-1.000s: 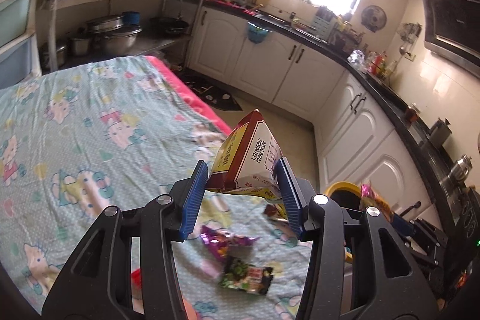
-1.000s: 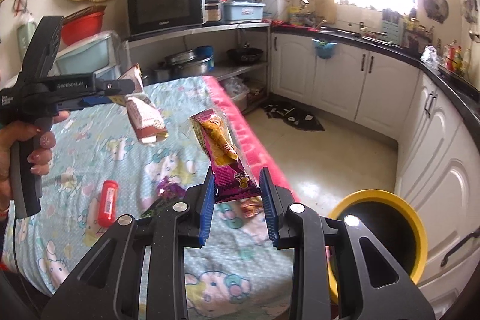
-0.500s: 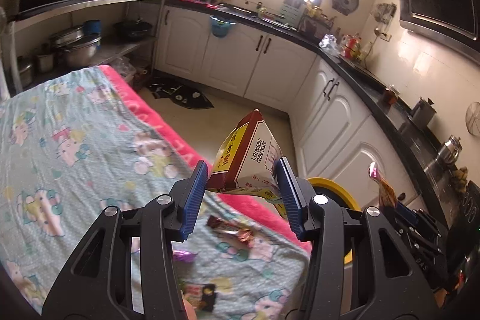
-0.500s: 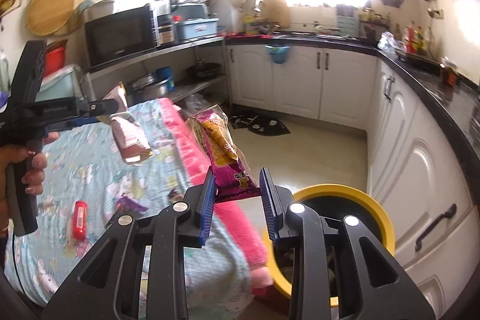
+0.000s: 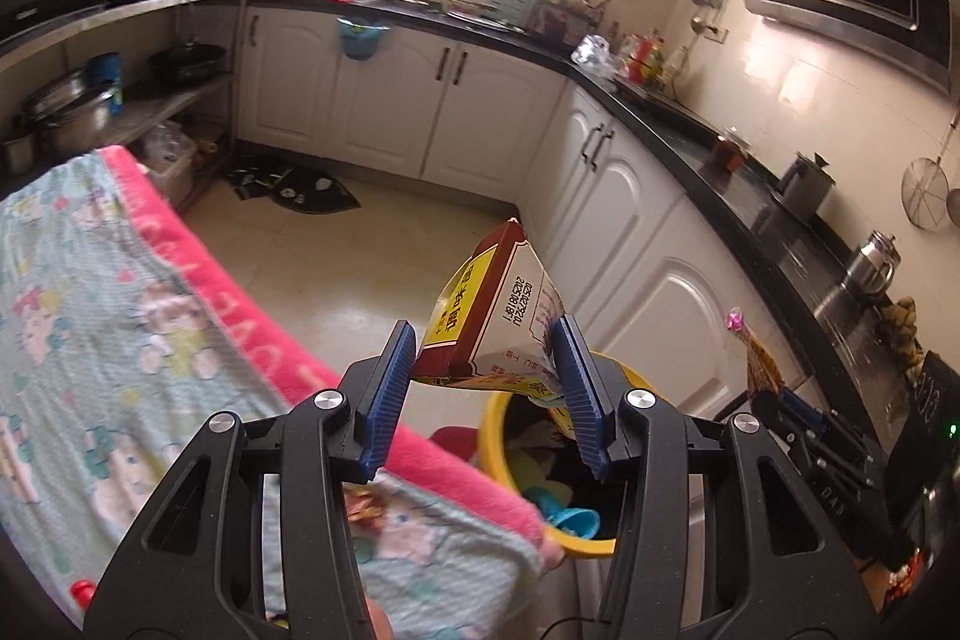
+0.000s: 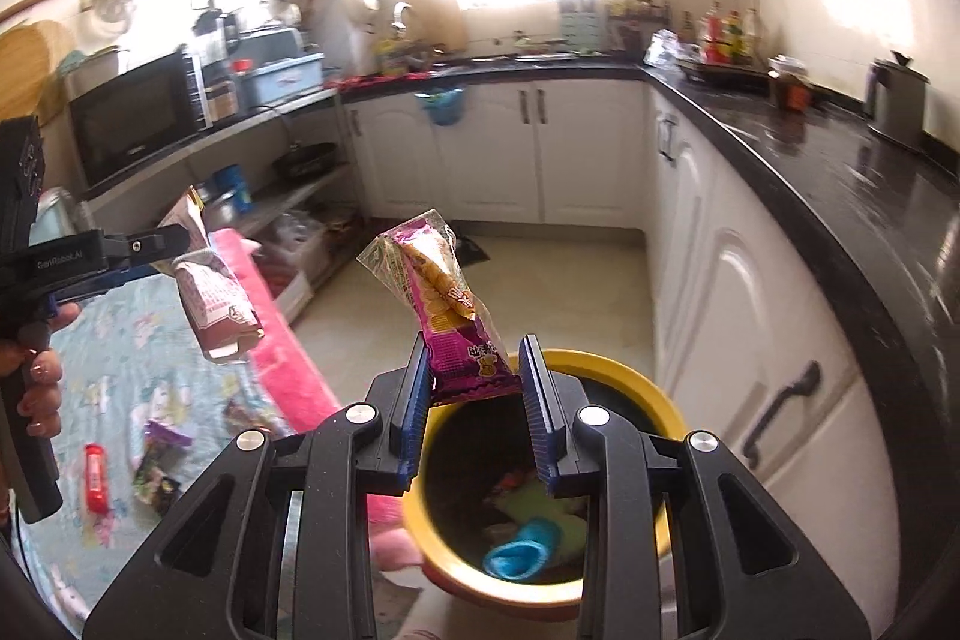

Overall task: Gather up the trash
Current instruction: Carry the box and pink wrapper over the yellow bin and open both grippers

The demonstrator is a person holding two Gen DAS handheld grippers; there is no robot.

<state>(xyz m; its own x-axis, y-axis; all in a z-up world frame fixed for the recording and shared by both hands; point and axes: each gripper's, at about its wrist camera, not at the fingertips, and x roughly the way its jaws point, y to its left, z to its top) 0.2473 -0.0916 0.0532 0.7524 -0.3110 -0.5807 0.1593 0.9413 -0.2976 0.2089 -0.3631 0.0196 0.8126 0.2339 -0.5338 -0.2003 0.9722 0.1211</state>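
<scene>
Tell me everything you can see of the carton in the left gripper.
The carton is small, of printed cardboard: dark red and yellow panels, one white side with a printed date code. Its top is torn open and crumpled. It is tilted, clamped at its lower end between the left gripper's blue pads, held in the air by the yellow bin's rim. Nothing else touches it.

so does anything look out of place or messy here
Yes: loose wrappers and a red tube lie scattered on the table's cartoon cloth, and the carton in the left gripper is crumpled open.

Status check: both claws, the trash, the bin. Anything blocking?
Left claw shut on carton. Right claw shut on snack wrapper. Yellow bin open below, nothing blocking.
</scene>
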